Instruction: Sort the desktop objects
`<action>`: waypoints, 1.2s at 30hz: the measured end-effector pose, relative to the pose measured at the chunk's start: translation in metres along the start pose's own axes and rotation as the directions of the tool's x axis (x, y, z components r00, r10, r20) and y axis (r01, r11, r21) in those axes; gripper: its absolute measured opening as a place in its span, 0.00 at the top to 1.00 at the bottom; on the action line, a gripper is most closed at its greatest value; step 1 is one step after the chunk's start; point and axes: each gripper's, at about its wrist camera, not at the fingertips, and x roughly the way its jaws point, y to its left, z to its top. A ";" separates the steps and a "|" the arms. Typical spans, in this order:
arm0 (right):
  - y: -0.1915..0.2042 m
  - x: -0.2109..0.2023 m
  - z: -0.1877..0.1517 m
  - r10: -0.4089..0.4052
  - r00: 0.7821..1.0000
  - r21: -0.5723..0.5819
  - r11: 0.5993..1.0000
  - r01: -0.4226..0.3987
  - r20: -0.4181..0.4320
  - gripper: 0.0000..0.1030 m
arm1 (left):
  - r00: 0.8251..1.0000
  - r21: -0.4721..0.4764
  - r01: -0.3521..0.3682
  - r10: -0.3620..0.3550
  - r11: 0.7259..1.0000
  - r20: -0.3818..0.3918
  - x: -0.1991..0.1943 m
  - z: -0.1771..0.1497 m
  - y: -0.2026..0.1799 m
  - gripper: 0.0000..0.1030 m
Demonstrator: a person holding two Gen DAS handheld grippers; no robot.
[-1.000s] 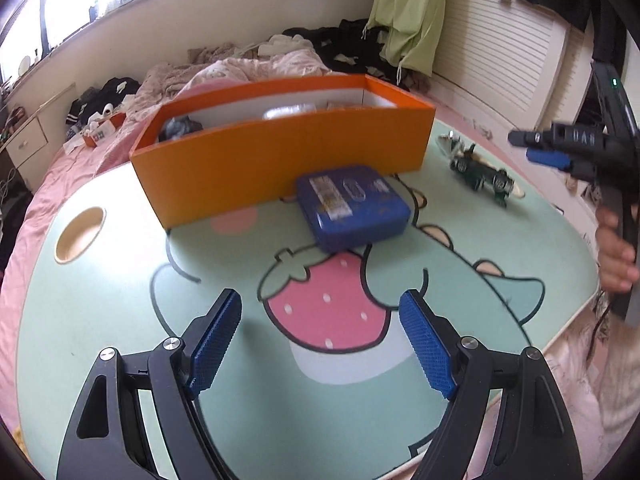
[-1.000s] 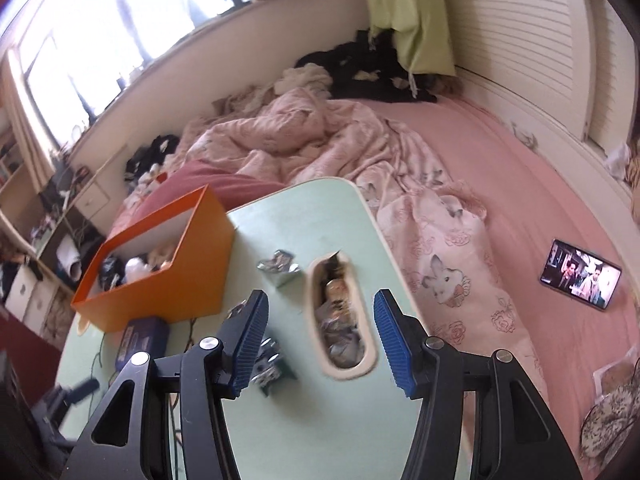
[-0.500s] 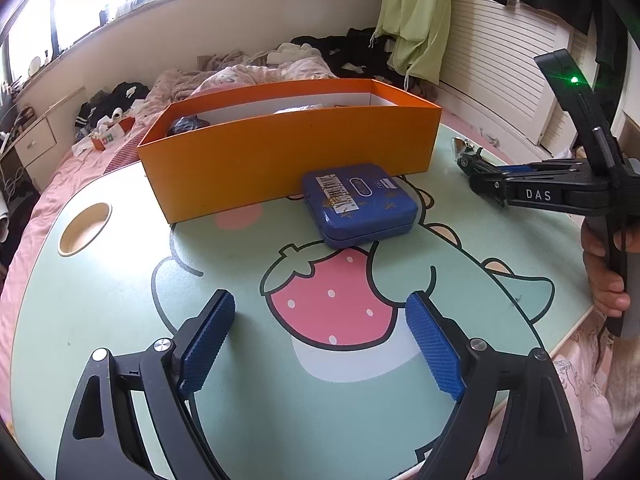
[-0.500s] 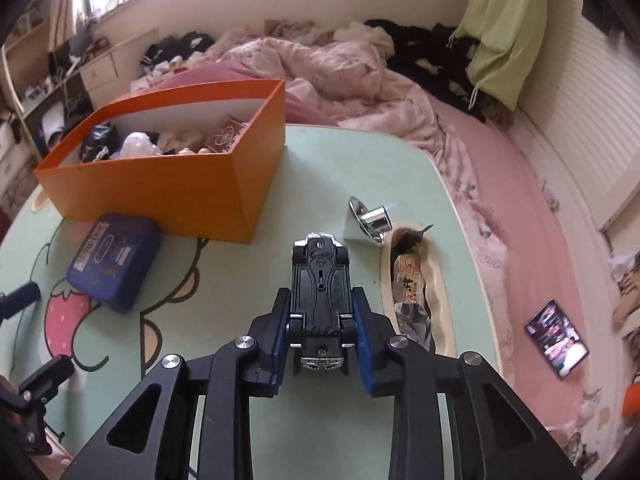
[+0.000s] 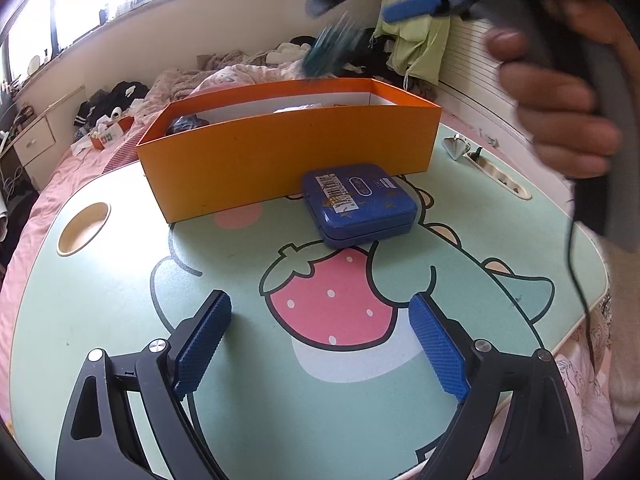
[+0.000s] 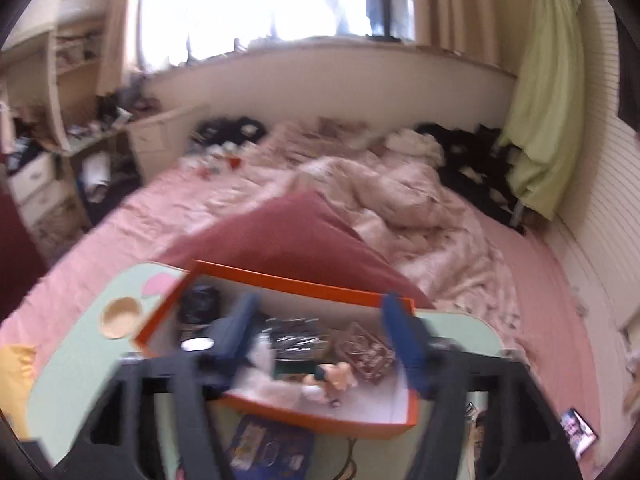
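An orange box stands at the back of the green cartoon table, with a blue tin in front of it. My left gripper is open and empty above the strawberry print. My right gripper is open above the orange box; its fingers are blurred. In the left wrist view a blurred dark green toy car is in the air just above the box, under the right gripper's blue finger. The box holds several small items.
A silver spinning top stands by a slot tray at the table's right edge. A round cup hole is at the left. A bed with pink bedding surrounds the table. A phone lies on the bed.
My right gripper has lifted the toy car from the table's right side, swung over the orange box and opened; the car is now loose in the air. My left gripper stayed put.
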 end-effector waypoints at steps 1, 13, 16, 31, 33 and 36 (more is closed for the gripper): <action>0.000 0.006 -0.007 -0.002 1.000 0.009 1.000 0.003 -0.010 0.29 | 1.000 0.000 0.000 0.000 1.000 0.000 0.000 0.000 0.001 0.12; -0.142 -0.053 -0.080 0.002 1.000 0.355 0.935 0.006 -0.021 0.29 | 1.000 0.022 0.014 -0.014 1.000 0.001 0.001 -0.001 -0.002 0.12; -0.128 -0.062 -0.111 0.037 0.994 0.310 0.951 -0.004 -0.100 0.29 | 1.000 0.022 0.011 -0.011 1.000 0.000 0.001 -0.001 -0.001 0.12; -0.045 -0.045 -0.172 -0.050 0.984 0.114 0.991 0.070 -0.173 0.00 | 1.000 0.002 -0.015 0.015 1.000 0.001 0.001 -0.002 0.005 0.10; -0.046 -0.046 -0.171 -0.045 0.985 0.112 0.992 0.065 -0.169 0.00 | 1.000 0.002 -0.016 0.016 1.000 0.001 0.002 -0.001 0.003 0.10; -0.047 -0.046 -0.170 -0.042 0.986 0.112 0.992 0.061 -0.164 0.00 | 1.000 0.004 -0.017 0.017 1.000 0.001 0.003 -0.001 0.002 0.10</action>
